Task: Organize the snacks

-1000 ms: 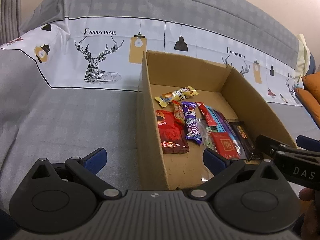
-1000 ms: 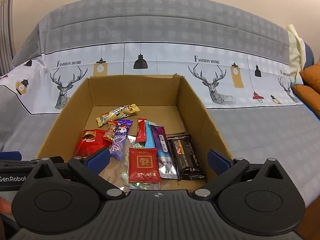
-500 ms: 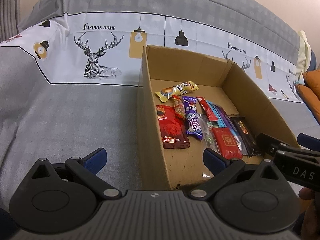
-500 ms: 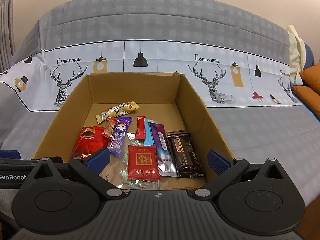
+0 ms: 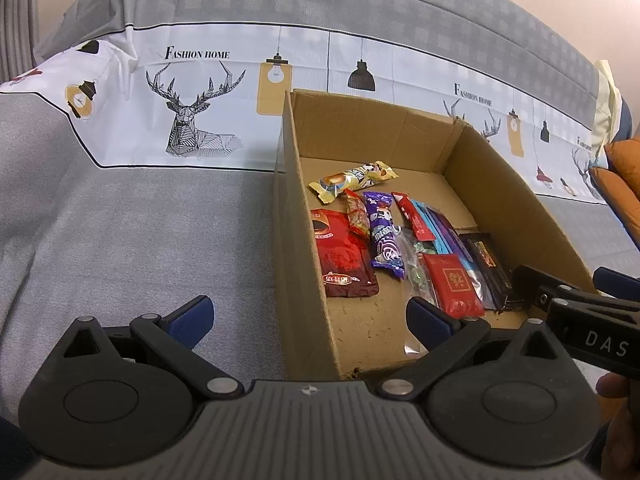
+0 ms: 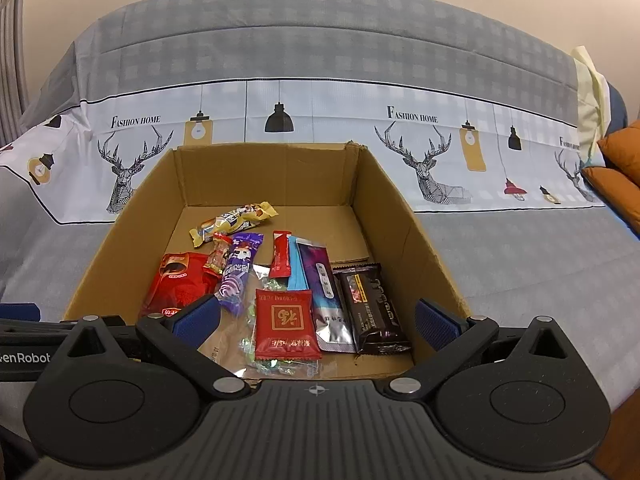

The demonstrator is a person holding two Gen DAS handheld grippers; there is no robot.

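Grey bedding is carrying a cardboard box point(image 6: 404, 236) – snacks point(image 6: 286, 312) are lying inside, between both grippers' empty, wide-apart jaws.

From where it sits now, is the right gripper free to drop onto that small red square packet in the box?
Probably yes. The right gripper is open above the cardboard box's near edge, and the red square packet lies on top of the clear candy bag, uncovered.

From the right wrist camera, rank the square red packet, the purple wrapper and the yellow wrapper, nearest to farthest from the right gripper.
1. The square red packet, near the front of the cardboard box, lies closest to the right gripper.
2. The purple wrapper, left of centre, sits mid-box.
3. The yellow wrapper, toward the back wall, is farthest.
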